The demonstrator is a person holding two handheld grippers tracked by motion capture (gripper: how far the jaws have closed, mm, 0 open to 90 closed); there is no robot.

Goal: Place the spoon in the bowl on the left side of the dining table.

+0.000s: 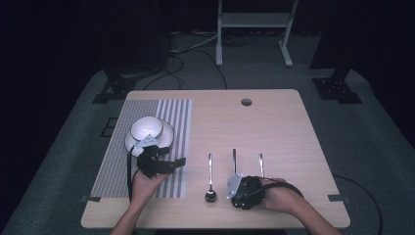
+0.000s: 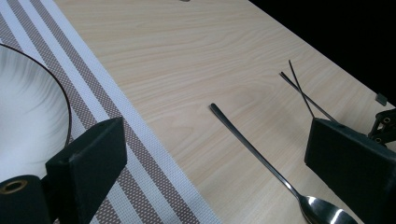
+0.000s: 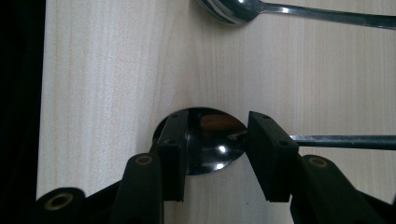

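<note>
The right gripper (image 3: 217, 154) sits low over the near edge of the table (image 1: 274, 122), its jaws clenched across the bowl of a large spoon (image 3: 210, 144). One pad presses the bowl's rounded end and the other the neck where the handle begins. In the right gripper view that handle runs straight off to the right. In the high view the spoon's long axis lies front to back, with the handle (image 1: 234, 161) pointing away from the person and the bowl hidden under the gripper. Whether the bowl has left the wood is hard to judge. A smaller spoon (image 1: 210, 178) lies just to its left, parallel, bowl toward the person. The left gripper (image 1: 164, 164) hovers over the striped placemat (image 1: 117, 166), jaws spread wide and holding nothing, near a white bowl (image 1: 147, 127).
</note>
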